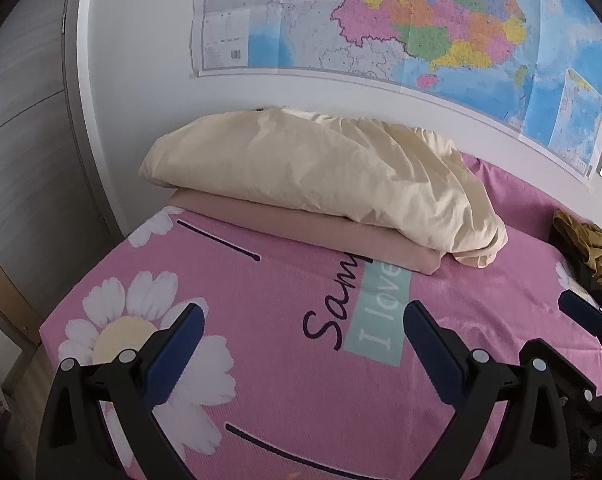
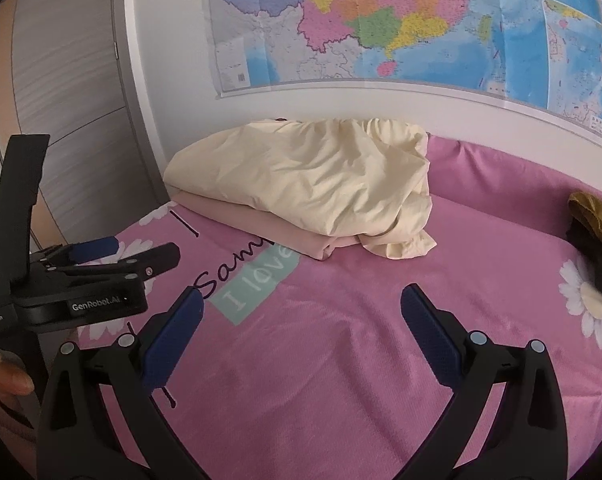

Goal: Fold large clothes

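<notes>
A cream garment (image 1: 325, 172) lies folded on top of a folded pink garment (image 1: 321, 232) at the far side of the bed; both also show in the right wrist view, the cream one (image 2: 313, 184) over the pink one (image 2: 261, 224). A crumpled mustard garment (image 1: 593, 248) lies at the right edge, also in the right wrist view (image 2: 597, 216). My left gripper (image 1: 303, 320) is open and empty above the pink bedsheet (image 1: 301, 400). My right gripper (image 2: 301, 304) is open and empty above the sheet. The left gripper also shows at the left of the right wrist view (image 2: 113, 254).
The bedsheet (image 2: 341, 360) has daisy prints and lettering. A large map (image 1: 421, 20) hangs on the white wall behind the bed. A grey wardrobe (image 1: 25, 140) stands to the left. A dark item (image 2: 593, 256) lies under the mustard garment.
</notes>
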`<state>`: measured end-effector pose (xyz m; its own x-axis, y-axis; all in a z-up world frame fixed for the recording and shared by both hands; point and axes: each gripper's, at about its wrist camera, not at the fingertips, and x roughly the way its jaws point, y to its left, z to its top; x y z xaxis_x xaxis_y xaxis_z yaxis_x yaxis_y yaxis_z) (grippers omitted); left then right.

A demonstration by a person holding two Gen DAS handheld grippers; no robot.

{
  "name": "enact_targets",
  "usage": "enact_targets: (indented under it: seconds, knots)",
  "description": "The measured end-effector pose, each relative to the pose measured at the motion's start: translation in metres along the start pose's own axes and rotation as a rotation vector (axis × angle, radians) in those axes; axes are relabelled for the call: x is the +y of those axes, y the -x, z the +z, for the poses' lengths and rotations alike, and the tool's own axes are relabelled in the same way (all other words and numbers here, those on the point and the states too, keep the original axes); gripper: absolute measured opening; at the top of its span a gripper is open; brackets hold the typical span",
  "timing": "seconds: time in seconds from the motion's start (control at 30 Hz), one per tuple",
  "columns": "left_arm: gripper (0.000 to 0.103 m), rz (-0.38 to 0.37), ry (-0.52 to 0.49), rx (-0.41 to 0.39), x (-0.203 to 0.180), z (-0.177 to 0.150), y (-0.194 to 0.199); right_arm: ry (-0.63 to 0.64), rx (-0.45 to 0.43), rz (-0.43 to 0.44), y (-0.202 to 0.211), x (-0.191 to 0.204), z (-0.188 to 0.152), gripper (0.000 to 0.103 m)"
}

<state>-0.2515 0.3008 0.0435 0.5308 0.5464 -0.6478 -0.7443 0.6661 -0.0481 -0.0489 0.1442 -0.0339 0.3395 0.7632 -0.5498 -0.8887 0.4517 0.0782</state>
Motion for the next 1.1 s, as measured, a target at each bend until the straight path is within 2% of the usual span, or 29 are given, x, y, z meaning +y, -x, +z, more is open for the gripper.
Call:
enact_targets:
  seconds: [0.5,1.1]
  knots:
    - [0.097,0.023,0.010,0.008,0.003,-0.001,0.001,0.003,-0.007,0.003,0.002,0.004,0.000,0.098]
    - [0.097,0.033,-0.021,0.005,-0.011,-0.005,0.004,-0.008,-0.023,0.012,0.007,0.002,-0.001,0.098]
